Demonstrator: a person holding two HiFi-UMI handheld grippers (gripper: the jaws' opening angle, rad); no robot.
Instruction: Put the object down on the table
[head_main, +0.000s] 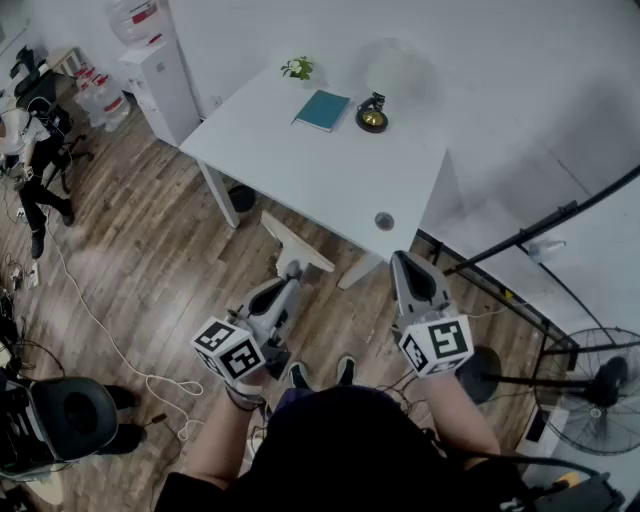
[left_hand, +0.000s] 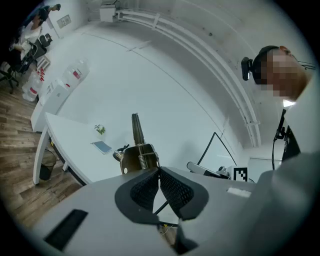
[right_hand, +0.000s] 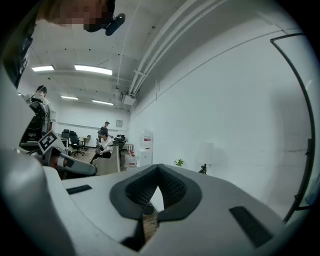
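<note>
The left gripper (left_hand: 159, 169) is pinching a brass-coloured metal spring clip (left_hand: 140, 156) in its closed jaws, holding it in the air with the white rectangular table (head_main: 300, 170) at 12 o'clock. The right gripper (right_hand: 159, 167) is hovering with its jaws together, empty.

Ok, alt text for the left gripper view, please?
The left hand-held gripper, jaws closed, grips a brass-coloured spring-loaded metal tool at its tips. Beyond stands a white table with a teal book and a small plant; a person stands at the right edge.
</note>
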